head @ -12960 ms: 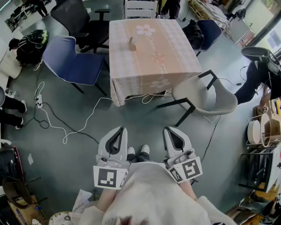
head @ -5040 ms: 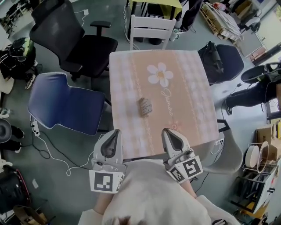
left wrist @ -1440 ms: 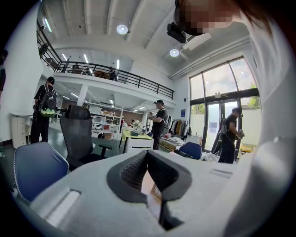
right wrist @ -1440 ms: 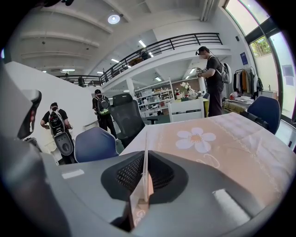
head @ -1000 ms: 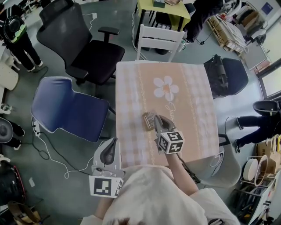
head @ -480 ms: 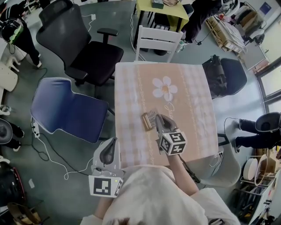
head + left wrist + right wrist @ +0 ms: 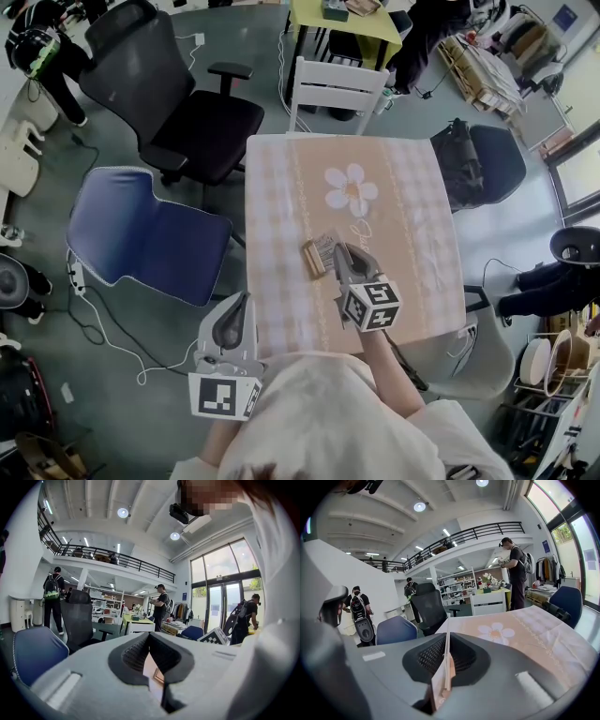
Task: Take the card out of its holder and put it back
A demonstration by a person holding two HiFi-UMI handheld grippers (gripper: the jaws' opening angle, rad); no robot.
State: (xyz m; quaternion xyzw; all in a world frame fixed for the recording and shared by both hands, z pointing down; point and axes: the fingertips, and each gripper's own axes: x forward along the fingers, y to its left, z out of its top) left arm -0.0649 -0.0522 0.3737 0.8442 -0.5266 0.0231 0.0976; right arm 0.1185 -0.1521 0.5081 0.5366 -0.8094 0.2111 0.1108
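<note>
A small wooden card holder [image 7: 312, 257] with pale cards stands near the middle of the pink flowered table [image 7: 403, 206]. My right gripper [image 7: 340, 251] hovers over the table, its tips just right of the holder. In the right gripper view that gripper [image 7: 447, 638] is shut on a thin pale card [image 7: 442, 679], seen edge-on between the pads; the holder is hidden there. My left gripper [image 7: 241, 302] hangs off the table's near left edge, shut and holding nothing. In the left gripper view a slit below the left gripper's [image 7: 150, 637] tips shows the holder [image 7: 158, 676].
Chairs ring the table: a white one [image 7: 336, 89] at the far side, a blue one [image 7: 141, 234] and a black office chair [image 7: 178, 103] on the left, a dark blue one [image 7: 492, 159] on the right. Cables lie on the floor at left.
My right gripper has edged slightly rightward from the holder. The left gripper and the holder have stayed where they were.
</note>
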